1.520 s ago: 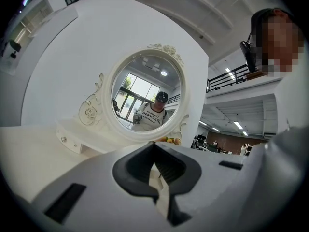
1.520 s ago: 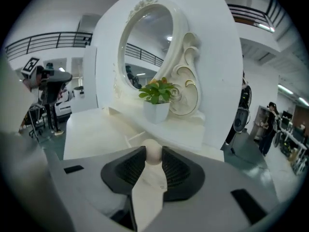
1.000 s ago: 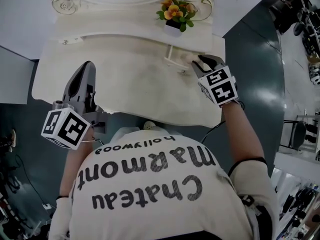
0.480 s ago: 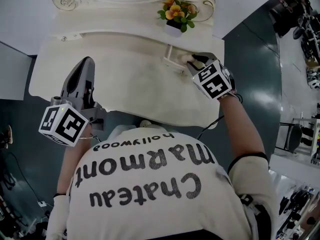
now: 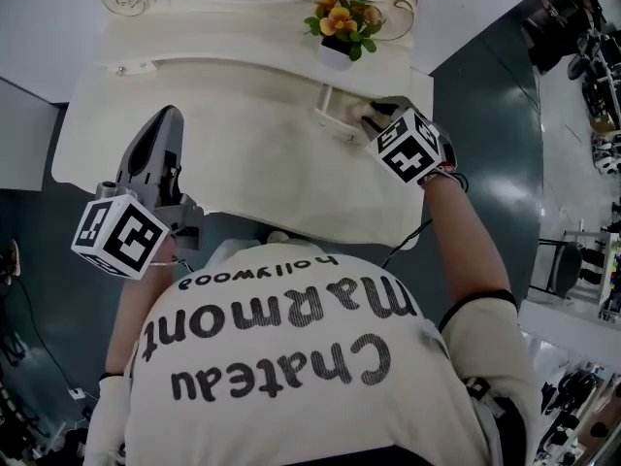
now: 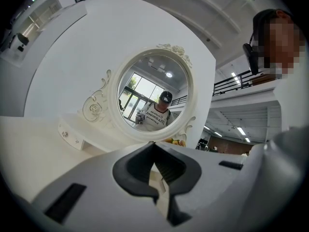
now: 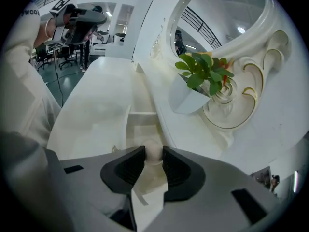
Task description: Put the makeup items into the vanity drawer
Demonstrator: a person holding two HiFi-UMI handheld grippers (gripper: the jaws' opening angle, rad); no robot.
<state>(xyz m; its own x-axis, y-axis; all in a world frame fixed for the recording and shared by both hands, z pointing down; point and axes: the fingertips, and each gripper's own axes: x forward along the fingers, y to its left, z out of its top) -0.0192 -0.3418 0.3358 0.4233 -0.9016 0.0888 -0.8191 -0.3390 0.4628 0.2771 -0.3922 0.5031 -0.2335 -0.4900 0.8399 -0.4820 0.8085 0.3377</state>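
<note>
Right tongs (image 5: pixel 376 116) pinch a pale round makeup puff (image 7: pixel 153 149) over the open vanity drawer (image 5: pixel 333 113), jaws just easing slightly wider. Left tongs (image 5: pixel 164 122) hover level, jaws together, empty.

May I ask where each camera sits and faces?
Head view: atop the person, steeply down on the vanity; shirt, left claw, right claw show.
Left gripper view: behind its shut claw, level toward the mirror.
Right gripper view: behind its claw, just eased wider, gripping a pale round item, facing the drawer.
Head and right views share the flowers.
</note>
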